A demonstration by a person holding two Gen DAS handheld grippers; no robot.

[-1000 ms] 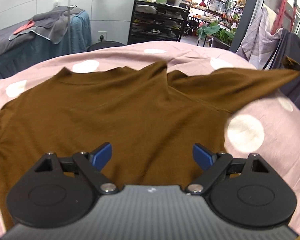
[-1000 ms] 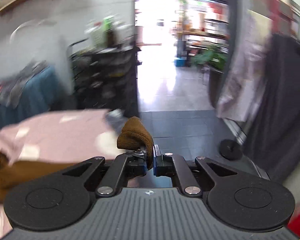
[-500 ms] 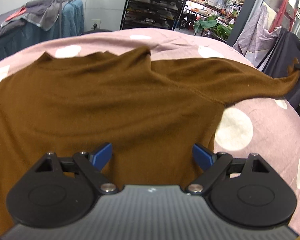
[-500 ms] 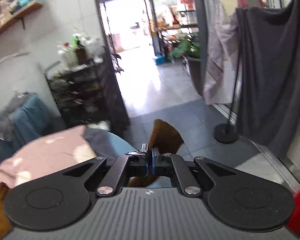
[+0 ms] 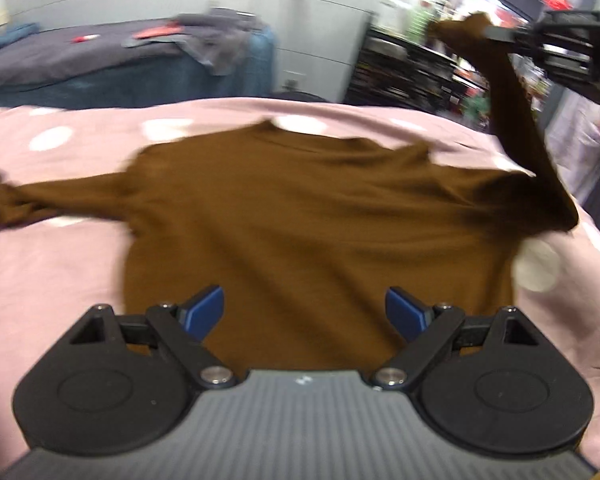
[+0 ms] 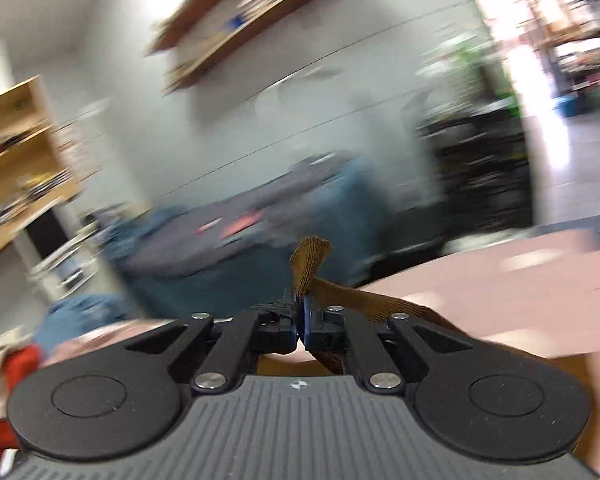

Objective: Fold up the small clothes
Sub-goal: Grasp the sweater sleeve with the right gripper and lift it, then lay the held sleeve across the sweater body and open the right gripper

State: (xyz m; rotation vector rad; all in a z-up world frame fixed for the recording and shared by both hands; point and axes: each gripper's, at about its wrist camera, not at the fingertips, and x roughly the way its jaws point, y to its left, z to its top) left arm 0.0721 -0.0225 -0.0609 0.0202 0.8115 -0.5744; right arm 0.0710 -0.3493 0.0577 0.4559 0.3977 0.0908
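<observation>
A brown long-sleeved top lies spread flat on the pink bedcover with white dots. Its left sleeve stretches out to the left edge. My left gripper hangs open just above the top's lower hem, nothing between its blue pads. My right gripper is at the upper right of the left wrist view, shut on the cuff of the right sleeve and holding it lifted above the bed. In the right wrist view the cuff sticks up out of the shut gripper.
A dark table with grey and red cloths stands behind the bed. A black rack of goods is at the back right. Wooden shelves line the wall at left. Blue and red clothes lie at the bed's left end.
The right gripper has swung the sleeve cuff from out beyond the bed's right edge up and back over the bed. The left gripper has shifted sideways along the hem, still open.
</observation>
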